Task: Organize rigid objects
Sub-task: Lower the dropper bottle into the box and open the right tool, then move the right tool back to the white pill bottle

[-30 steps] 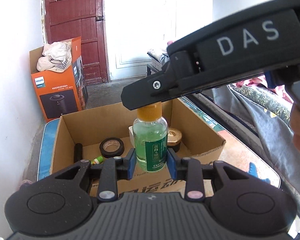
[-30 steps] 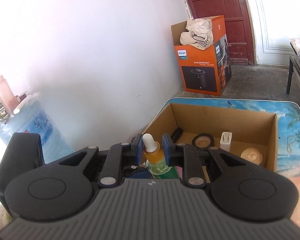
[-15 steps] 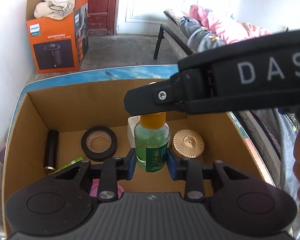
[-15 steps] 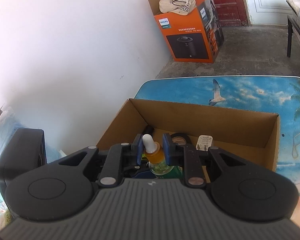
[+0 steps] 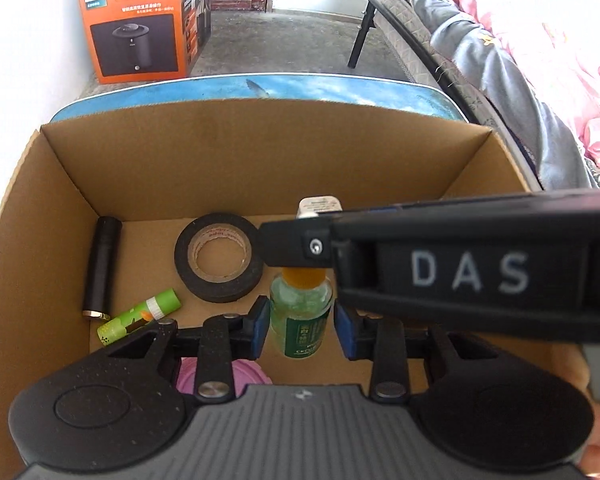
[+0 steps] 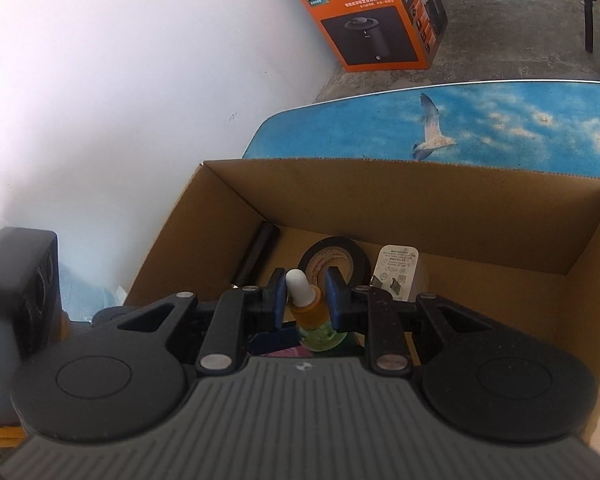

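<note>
A small green glass bottle (image 5: 300,316) with an orange collar and white dropper tip (image 6: 298,285) stands upright inside the cardboard box (image 5: 260,152), close to its near wall. My right gripper (image 6: 305,300) is shut on the orange collar, and its finger (image 5: 300,246) crosses above the bottle in the left wrist view. My left gripper (image 5: 302,322) straddles the bottle's body; its jaws are opening, with a thin gap at each blue pad.
On the box floor lie a black tape roll (image 5: 219,262), a black tube (image 5: 102,264), a green lip balm (image 5: 140,316), a white charger (image 6: 398,276) and a pink item (image 5: 252,376). The box sits on a blue printed table (image 6: 460,120). An orange carton (image 5: 140,20) stands on the floor beyond.
Both grippers came down into the box with the bottle and tilted more steeply downward. The left pads, which were pressing the bottle's body, now stand slightly off it.
</note>
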